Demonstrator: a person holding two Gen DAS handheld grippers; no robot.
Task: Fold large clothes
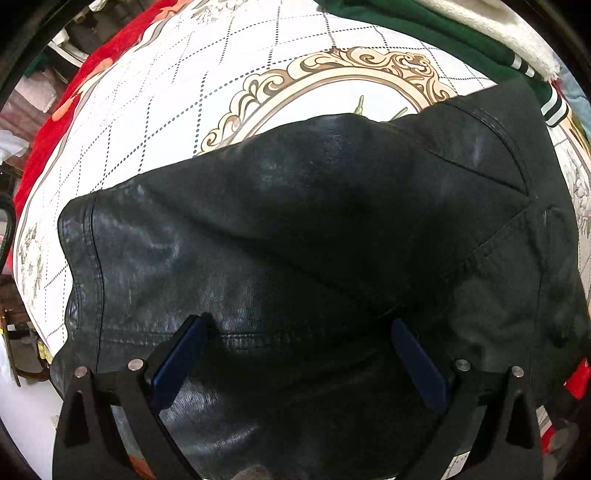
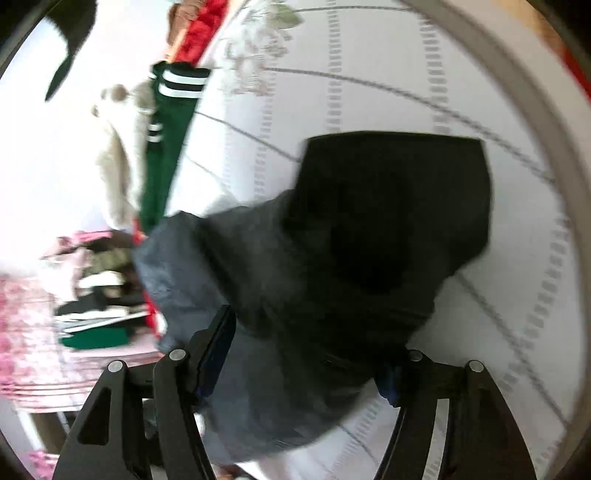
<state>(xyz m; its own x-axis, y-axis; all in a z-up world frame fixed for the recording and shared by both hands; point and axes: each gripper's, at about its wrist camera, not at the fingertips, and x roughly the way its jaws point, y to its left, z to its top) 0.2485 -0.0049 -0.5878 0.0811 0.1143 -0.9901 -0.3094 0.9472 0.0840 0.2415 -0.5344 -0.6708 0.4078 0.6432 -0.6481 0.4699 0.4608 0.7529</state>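
A black leather jacket (image 1: 295, 229) lies on a white bedspread (image 1: 155, 96) with a dotted diamond grid and a gold oval ornament. My left gripper (image 1: 299, 325) is open, its blue pads (image 1: 177, 362) spread wide just above the jacket's back near a stitched seam. In the blurred right wrist view, part of the black jacket (image 2: 388, 221) with its grey lining sits between the fingers of my right gripper (image 2: 310, 332), whose jaws stand wide apart around the fabric. The right pad is partly hidden by the fabric.
A green garment with white stripes (image 1: 480, 40) and a cream fleece (image 1: 509, 33) lie at the far edge of the bed; both show in the right wrist view (image 2: 166, 147). A red blanket (image 1: 55, 122) edges the bed. Folded clothes (image 2: 96, 317) are piled beside the bed.
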